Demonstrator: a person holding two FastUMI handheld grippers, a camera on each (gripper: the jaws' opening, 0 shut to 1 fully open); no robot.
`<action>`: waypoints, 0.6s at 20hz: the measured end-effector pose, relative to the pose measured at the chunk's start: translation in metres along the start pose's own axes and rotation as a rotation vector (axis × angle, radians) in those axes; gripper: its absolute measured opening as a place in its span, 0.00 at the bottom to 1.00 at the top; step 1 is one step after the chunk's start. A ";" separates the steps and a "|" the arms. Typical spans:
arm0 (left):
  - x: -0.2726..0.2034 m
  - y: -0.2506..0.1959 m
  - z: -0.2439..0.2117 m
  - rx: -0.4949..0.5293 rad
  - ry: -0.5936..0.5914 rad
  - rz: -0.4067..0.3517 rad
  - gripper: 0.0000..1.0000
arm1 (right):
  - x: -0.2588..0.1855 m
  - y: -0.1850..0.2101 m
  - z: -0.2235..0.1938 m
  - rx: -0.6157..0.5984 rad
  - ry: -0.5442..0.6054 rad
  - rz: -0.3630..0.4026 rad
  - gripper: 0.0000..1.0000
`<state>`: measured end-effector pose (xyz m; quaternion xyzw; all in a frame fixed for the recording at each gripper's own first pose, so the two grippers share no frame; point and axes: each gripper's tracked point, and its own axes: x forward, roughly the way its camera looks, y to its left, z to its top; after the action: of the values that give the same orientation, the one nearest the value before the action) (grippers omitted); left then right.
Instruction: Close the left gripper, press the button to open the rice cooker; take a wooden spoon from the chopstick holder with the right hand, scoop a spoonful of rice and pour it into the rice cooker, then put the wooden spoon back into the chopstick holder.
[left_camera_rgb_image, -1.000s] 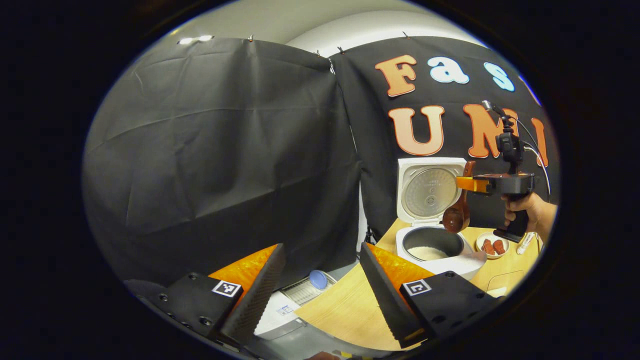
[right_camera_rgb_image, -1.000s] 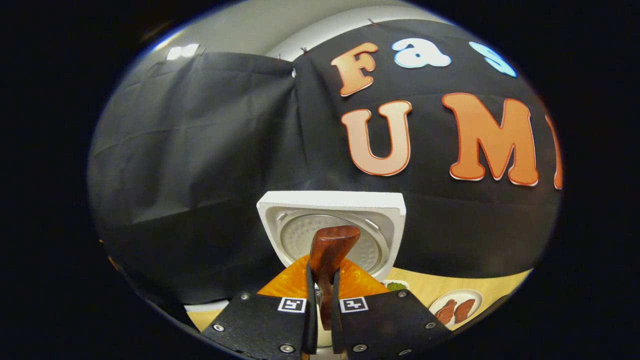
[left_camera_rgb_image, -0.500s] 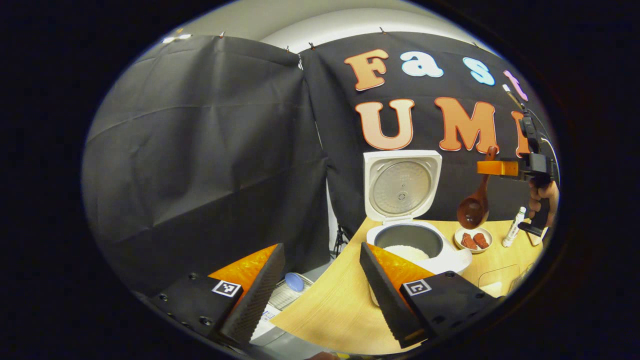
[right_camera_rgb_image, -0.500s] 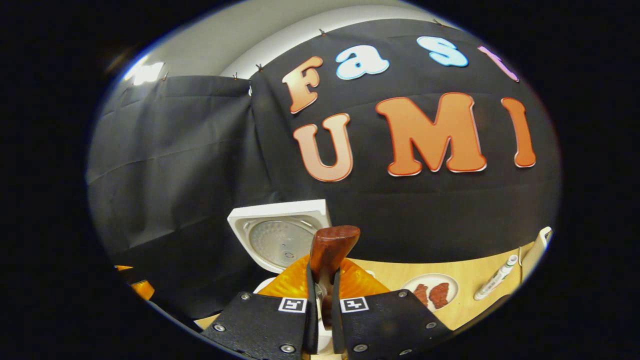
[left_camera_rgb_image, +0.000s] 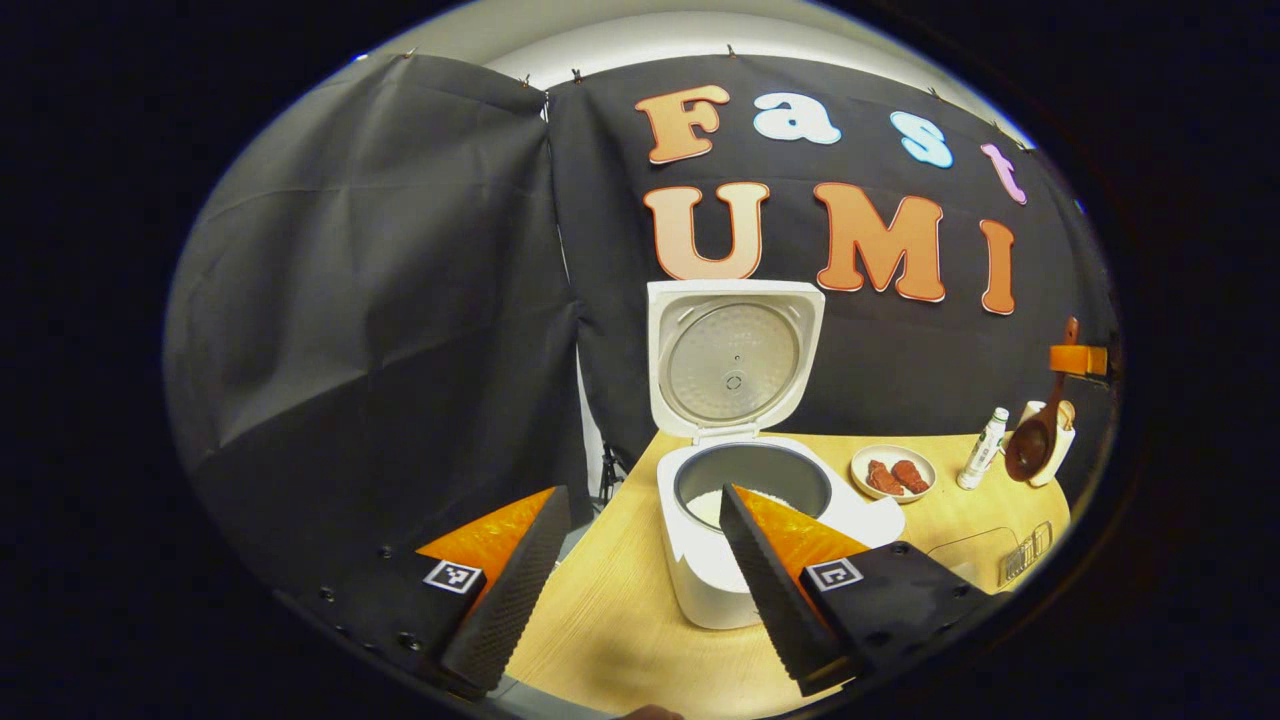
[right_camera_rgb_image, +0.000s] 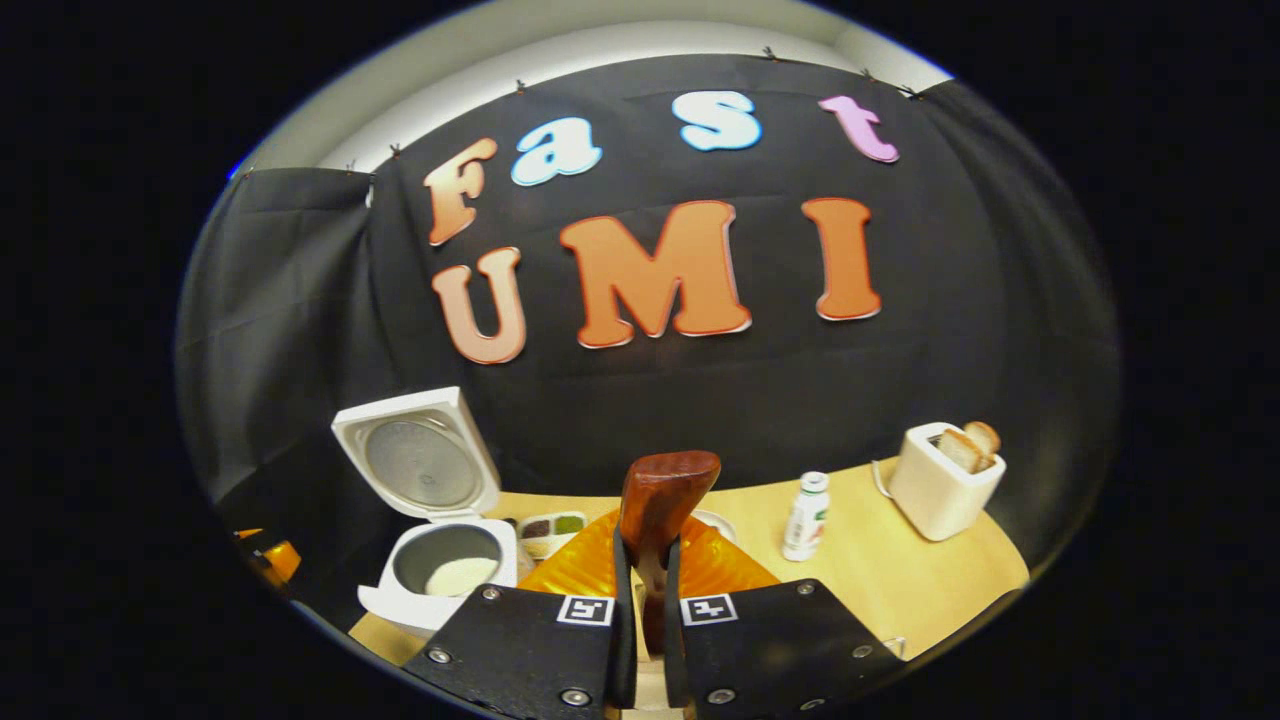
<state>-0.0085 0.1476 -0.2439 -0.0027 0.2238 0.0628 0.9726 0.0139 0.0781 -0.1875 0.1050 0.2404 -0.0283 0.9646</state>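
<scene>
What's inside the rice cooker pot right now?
The rice cooker stands open, lid up. White rice lies in the bottom of its grey inner pot. In the left gripper view, a finger of the left gripper covers part of the pot.

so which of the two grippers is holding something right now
The right gripper: its fingers are clamped on the wooden spoon's handle. The left gripper has its fingers spread apart with nothing between them, in front of the open rice cooker.
</scene>
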 end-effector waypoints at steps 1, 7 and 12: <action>0.001 -0.003 0.005 -0.003 -0.011 0.000 0.99 | -0.008 -0.020 -0.002 0.005 0.007 -0.038 0.10; 0.002 -0.036 0.036 -0.015 -0.064 0.030 0.99 | -0.034 -0.112 -0.028 0.042 0.077 -0.142 0.10; -0.007 -0.077 0.057 -0.018 -0.089 0.030 1.00 | -0.046 -0.166 -0.071 0.090 0.161 -0.175 0.10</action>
<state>0.0195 0.0720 -0.1912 -0.0051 0.1796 0.0795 0.9805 -0.0768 -0.0688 -0.2588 0.1289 0.3238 -0.1149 0.9303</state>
